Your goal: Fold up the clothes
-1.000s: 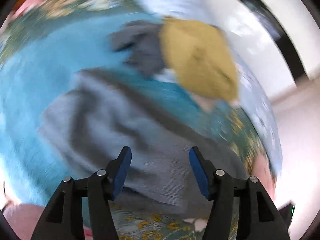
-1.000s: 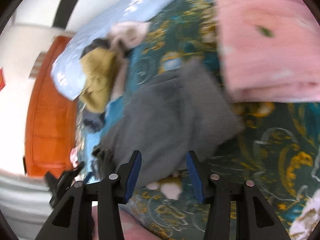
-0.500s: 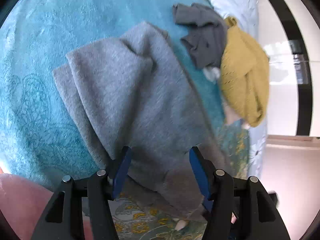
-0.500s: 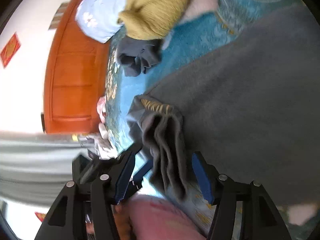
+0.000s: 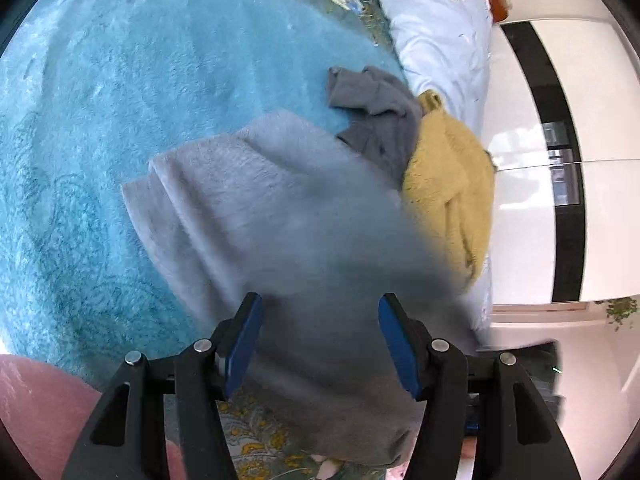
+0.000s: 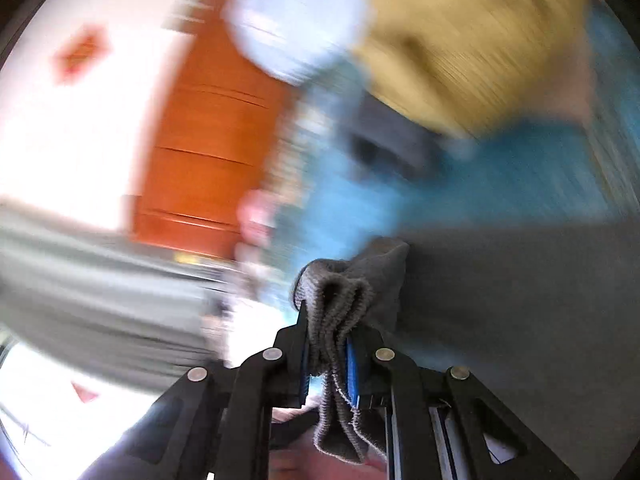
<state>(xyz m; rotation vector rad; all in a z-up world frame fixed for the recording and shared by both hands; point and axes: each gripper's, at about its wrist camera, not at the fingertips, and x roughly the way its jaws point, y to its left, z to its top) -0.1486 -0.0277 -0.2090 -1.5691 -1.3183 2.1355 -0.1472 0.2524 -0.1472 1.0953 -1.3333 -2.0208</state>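
Right wrist view: right hand-held gripper (image 6: 329,350) just clamped on bunched edge of grey garment (image 5: 280,216) lying on bed (image 5: 100,120). Left hand-held gripper (image 5: 320,344) gapes empty above it; you grab opposite corner, pull taut.

Left gripper (image 5: 320,344) gapes; right gripper (image 6: 328,354) just closed, pinching cloth

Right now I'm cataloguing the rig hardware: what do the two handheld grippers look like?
Both look alike. The left gripper has two black plastic fingers built as open triangular frames, joined by round silver rivets, each tipped with a flat blue pad. The right gripper shows the same black frames, silver rivets and blue pads. No cables, markings or sleeves can be made out.
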